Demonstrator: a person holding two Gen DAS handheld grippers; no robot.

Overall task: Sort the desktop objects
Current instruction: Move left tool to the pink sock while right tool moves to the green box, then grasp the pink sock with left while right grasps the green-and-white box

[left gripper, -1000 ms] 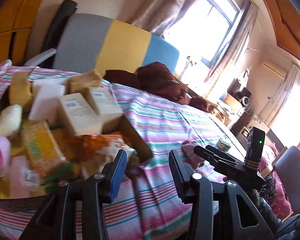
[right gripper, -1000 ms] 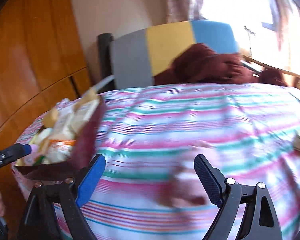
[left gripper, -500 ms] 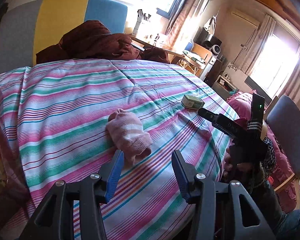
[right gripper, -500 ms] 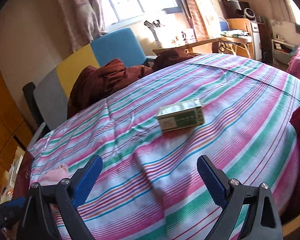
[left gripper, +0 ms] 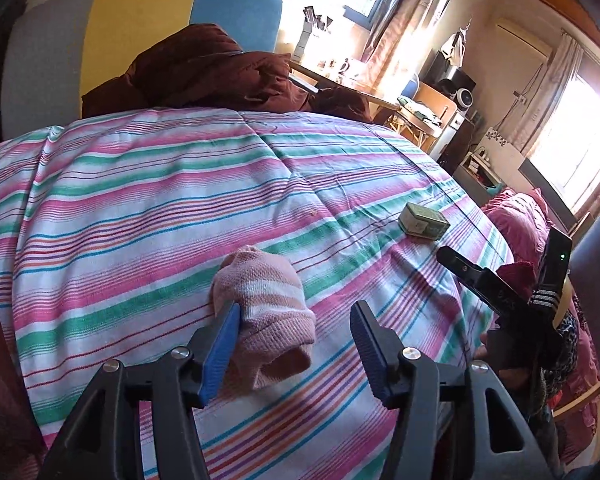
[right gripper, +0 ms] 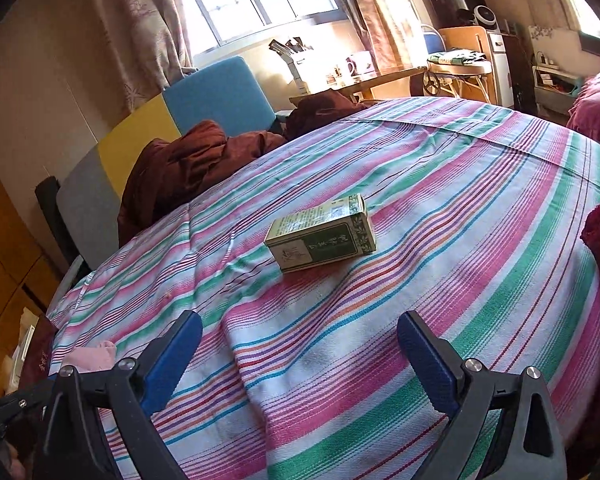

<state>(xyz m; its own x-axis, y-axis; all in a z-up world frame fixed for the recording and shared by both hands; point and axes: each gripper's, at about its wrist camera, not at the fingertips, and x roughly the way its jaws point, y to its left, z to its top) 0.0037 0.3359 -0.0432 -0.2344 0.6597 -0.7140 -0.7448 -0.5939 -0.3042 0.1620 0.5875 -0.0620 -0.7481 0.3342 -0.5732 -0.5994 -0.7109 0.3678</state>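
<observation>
Sock [left gripper: 266,312], pink, is lying on striped cloth [left gripper: 140,216], partly between wide-open left gripper [left gripper: 296,346] fingers; grip not closed. Right gripper [right gripper: 300,354], gaping and empty, is facing green box [right gripper: 322,236] ahead. Box lettering is too small to read.

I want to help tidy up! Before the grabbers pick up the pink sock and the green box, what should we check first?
1. Left gripper open: ok.
2. Pink sock between its fingers: partly; it sits against the left finger, off centre.
3. Right gripper open: ok.
4. Green box lined up ahead of the right gripper: ok, but not yet reached.
5. Striped cloth around the box free of other things: ok.
6. Where the sorted things go: cannot tell, no container in view.
</observation>
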